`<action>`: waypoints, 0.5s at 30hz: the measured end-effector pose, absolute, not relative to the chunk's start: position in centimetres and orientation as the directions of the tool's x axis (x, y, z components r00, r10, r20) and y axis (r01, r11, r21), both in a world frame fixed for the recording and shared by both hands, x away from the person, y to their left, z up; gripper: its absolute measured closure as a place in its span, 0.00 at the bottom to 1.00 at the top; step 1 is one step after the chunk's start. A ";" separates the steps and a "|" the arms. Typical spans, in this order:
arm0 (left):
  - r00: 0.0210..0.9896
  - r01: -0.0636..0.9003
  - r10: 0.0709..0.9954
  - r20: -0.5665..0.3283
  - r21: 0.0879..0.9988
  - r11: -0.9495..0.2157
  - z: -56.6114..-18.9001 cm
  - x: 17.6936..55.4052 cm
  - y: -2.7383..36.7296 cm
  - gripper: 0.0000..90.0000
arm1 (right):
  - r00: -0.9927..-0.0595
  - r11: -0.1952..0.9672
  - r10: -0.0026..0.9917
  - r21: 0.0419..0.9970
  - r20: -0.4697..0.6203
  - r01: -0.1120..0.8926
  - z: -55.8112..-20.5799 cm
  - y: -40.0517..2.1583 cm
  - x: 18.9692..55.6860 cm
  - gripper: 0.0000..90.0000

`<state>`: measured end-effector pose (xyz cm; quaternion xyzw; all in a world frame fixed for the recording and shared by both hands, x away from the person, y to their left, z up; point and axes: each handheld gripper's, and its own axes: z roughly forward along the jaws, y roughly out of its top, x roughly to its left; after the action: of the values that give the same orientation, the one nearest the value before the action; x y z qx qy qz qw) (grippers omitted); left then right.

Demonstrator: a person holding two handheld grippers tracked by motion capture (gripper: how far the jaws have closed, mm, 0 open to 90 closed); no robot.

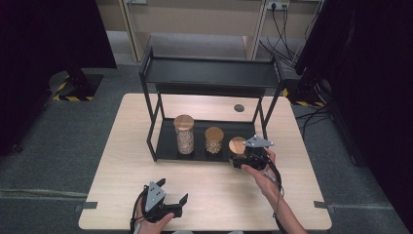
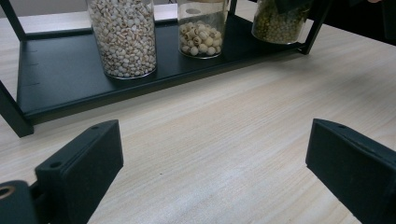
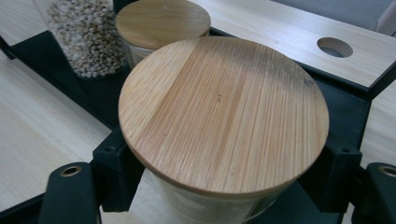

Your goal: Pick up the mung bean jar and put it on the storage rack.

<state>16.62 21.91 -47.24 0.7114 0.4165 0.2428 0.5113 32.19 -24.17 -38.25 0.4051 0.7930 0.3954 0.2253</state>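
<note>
A black two-tier rack (image 1: 209,73) stands on the wooden table (image 1: 131,146). On its lower shelf (image 2: 60,70) are a tall jar of pale grains (image 1: 184,134) and a shorter jar of round seeds (image 1: 214,140), both with bamboo lids. At the shelf's right end is a third jar of green beans (image 2: 280,21), its bamboo lid (image 3: 224,112) large in the right gripper view. My right gripper (image 3: 224,186) is shut on this jar just below the lid. My left gripper (image 1: 173,189) stands open near the table's front edge, with nothing between its jaws.
The rack's upper shelf overhangs the jars, and its right front post (image 1: 265,122) stands close to the held jar. A round cable hole (image 1: 238,107) sits in the table behind the rack. Bare tabletop lies in front of the rack (image 2: 224,116).
</note>
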 end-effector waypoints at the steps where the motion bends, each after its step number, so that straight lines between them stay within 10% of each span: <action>1: 0.535 0.345 0.841 -0.079 0.929 -0.132 -47.2 16.6 21.9 0.04 | -0.566 0.359 0.823 0.809 -0.039 0.466 -38.3 -24.0 32.4 0.28; 15: 0.535 0.343 0.841 -0.080 0.930 -0.130 -47.2 16.6 22.0 0.04 | -0.526 0.364 0.848 0.796 -0.067 0.485 -38.7 -22.3 34.1 0.28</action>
<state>16.62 22.02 -47.19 0.7112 0.4163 0.2430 0.5116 34.06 -22.34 -38.74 0.4221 0.7893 0.3741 0.2428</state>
